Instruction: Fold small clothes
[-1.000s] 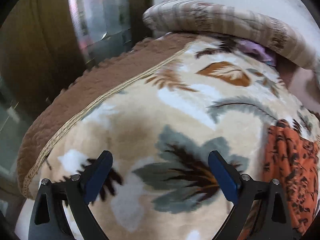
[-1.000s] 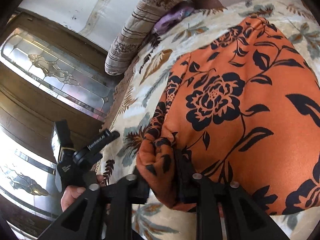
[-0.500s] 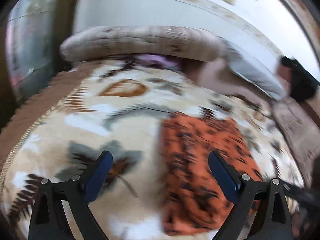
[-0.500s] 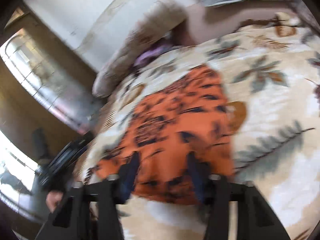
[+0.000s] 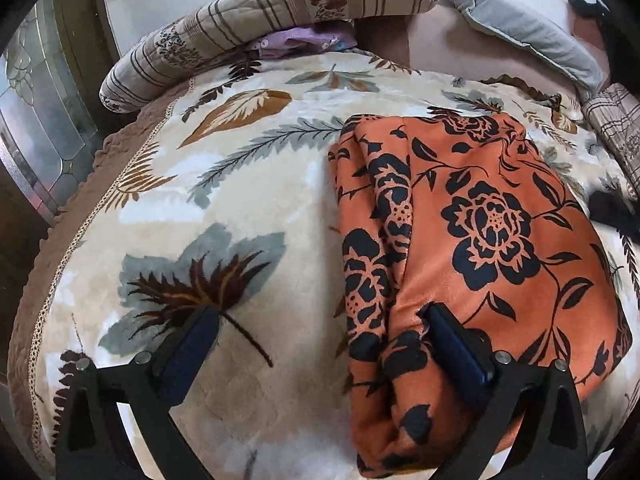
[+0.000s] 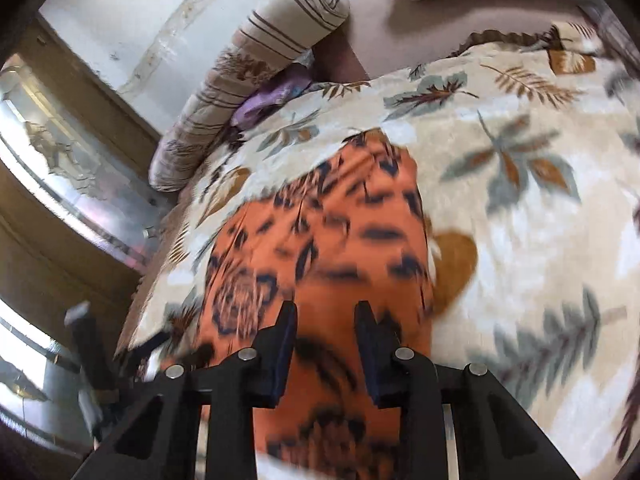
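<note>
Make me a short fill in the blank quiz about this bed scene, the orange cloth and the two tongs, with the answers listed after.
1. The orange garment is printed with ____ flowers.
2. It lies on a leaf-patterned ____.
3. The left tongs stand wide ____, one finger on the blanket, one on the garment.
4. A ____ cloth is tucked under the striped bolster.

Answers: black; blanket; open; purple
</note>
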Available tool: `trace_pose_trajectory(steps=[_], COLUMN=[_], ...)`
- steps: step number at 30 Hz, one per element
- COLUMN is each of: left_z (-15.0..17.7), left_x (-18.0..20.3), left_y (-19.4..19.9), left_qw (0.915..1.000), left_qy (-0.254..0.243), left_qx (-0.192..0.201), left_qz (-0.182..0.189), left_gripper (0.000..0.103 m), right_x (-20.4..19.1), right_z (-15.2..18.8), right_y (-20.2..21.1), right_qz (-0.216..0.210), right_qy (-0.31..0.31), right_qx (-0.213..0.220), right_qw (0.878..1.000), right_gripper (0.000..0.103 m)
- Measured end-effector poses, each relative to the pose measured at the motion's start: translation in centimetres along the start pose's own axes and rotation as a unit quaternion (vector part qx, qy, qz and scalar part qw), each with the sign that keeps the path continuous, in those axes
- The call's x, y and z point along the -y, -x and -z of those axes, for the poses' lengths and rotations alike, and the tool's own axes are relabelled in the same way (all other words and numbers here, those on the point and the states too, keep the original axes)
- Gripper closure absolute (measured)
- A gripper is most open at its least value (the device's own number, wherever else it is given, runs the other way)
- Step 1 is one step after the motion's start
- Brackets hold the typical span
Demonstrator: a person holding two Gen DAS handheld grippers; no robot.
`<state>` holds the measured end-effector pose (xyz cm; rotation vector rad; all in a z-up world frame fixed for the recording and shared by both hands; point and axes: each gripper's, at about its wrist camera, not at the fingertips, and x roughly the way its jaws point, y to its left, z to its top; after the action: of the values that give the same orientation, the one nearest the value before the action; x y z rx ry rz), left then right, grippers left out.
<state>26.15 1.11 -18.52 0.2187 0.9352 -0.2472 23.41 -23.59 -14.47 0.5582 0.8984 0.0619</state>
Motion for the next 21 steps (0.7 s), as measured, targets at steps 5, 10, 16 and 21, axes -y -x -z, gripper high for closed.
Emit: trace_pose_trajectory(steps=[5, 10, 16, 21], left_z=[0.0, -0.1, 0.1, 0.3], left_x=[0.1, -0.5, -1.4, -1.6], left_y=[-0.4, -0.8, -1.1, -1.2], left_qw=[1.0, 0.9997, 0.9978, 0.9976], left_qy=[-0.004, 0.007, 0.034, 0.034], left_qx=[-0.001, -0.007, -0.018, -0.015], left_qz=[0.003, 0.024, 0.054, 0.059], left_gripper=[0.0, 0.0, 0.0, 0.0], right_x=[2.5, 3.2, -2.9, -7.0], right_z=[-4.6, -6.2, -6.2, -5.5], right_y=[-8.0, -8.3, -7.1, -13.5], right_qz=[0.039, 0.037, -0.033, 0.011], right_qy=[-0.068, -0.098, -0.021, 0.025], right_qx=[-0.063, -0.057, -0.029, -0.108], right_qw=[0.995, 0.993, 0.999, 0.994], right_gripper=[0.068, 0.068, 0.067, 0.049])
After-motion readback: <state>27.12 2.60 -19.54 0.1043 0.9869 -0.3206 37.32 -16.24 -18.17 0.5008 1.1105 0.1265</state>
